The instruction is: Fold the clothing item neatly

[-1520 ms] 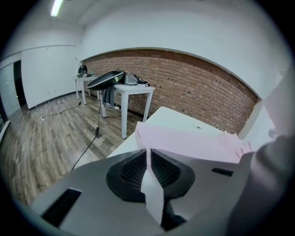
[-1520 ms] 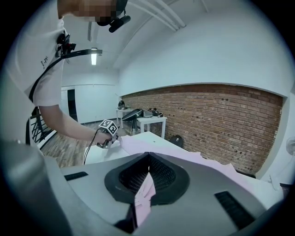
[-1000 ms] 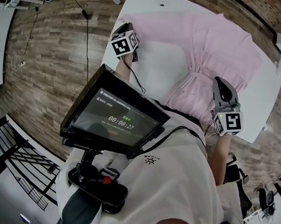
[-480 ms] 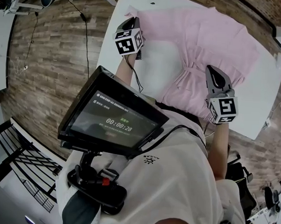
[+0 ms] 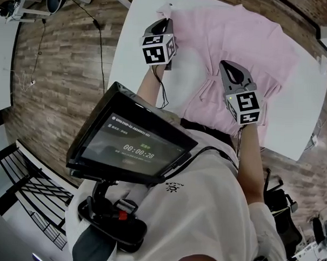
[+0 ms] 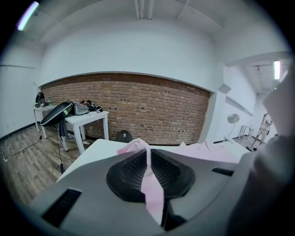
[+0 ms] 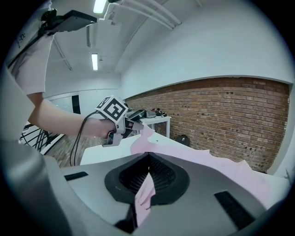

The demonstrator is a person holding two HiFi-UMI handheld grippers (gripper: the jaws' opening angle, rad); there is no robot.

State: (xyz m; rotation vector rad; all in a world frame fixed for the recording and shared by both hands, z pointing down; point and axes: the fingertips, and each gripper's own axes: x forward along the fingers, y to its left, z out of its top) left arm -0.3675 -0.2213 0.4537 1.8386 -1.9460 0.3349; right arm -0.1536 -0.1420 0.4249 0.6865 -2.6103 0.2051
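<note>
**Pink garment, pinched at two points**

Item: pink garment (image 5: 254, 44), spread on white table (image 5: 126, 55).
Left gripper (image 5: 164, 22): jaws pressed on a raised strip of its fabric, forearm stretched over the table.
Right gripper (image 5: 226, 66): jaws clamped on a fold near the garment's middle, tilted slightly downward.
Screen (image 5: 131, 145) reads 00:00:28.

The dark screen (image 5: 133, 147) showed white numbers in its middle: 00:00:28. The small lines of writing above those numbers were too tiny to read. Just below the screen, a white shirt (image 5: 208, 210) had a little sun-shaped mark (image 5: 174, 185), and the tiny letters under it could not be read either.
</note>
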